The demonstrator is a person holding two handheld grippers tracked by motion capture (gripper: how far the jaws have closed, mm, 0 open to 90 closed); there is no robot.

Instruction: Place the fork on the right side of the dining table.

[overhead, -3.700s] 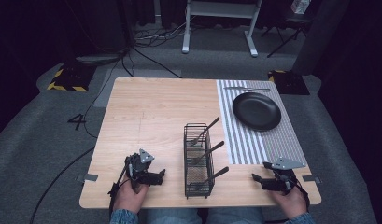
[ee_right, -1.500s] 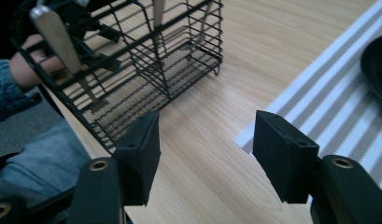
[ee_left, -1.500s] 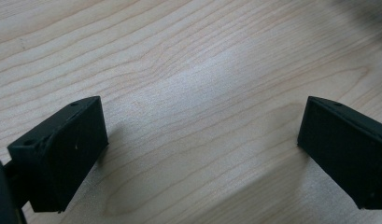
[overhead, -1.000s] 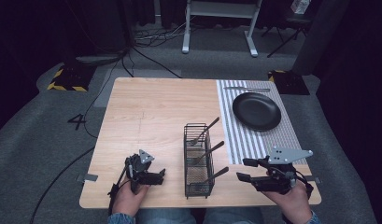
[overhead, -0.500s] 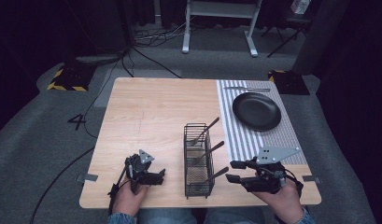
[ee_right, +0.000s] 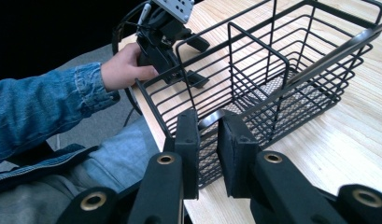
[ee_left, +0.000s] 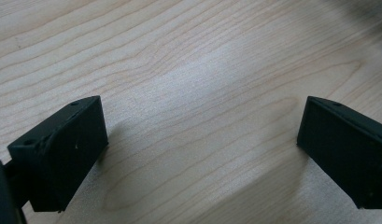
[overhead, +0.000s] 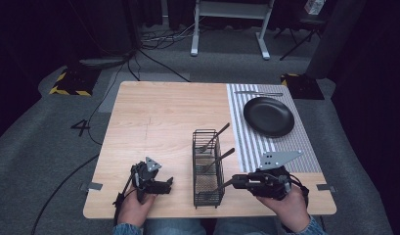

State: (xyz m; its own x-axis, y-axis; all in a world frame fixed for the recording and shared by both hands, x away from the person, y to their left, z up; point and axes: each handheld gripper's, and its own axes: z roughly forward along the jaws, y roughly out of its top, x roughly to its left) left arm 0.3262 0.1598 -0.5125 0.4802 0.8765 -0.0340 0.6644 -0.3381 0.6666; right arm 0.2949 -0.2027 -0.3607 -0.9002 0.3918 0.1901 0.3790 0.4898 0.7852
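The right hand-held gripper (ee_right: 208, 140), jaws just closing, clamps a utensil handle (ee_right: 291, 79) leaning from the wire basket (ee_right: 254, 56).

the table (overhead: 163, 122) is evenly lit from above while the room around it lies dark. soft shadows fall under the jaws in the left gripper view, whose far corner blurs.

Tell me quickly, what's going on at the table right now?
Right hand-held gripper has just been closing on a utensil handle sticking out of the basket. Left hand-held gripper open, resting on the table. Nothing in the way.
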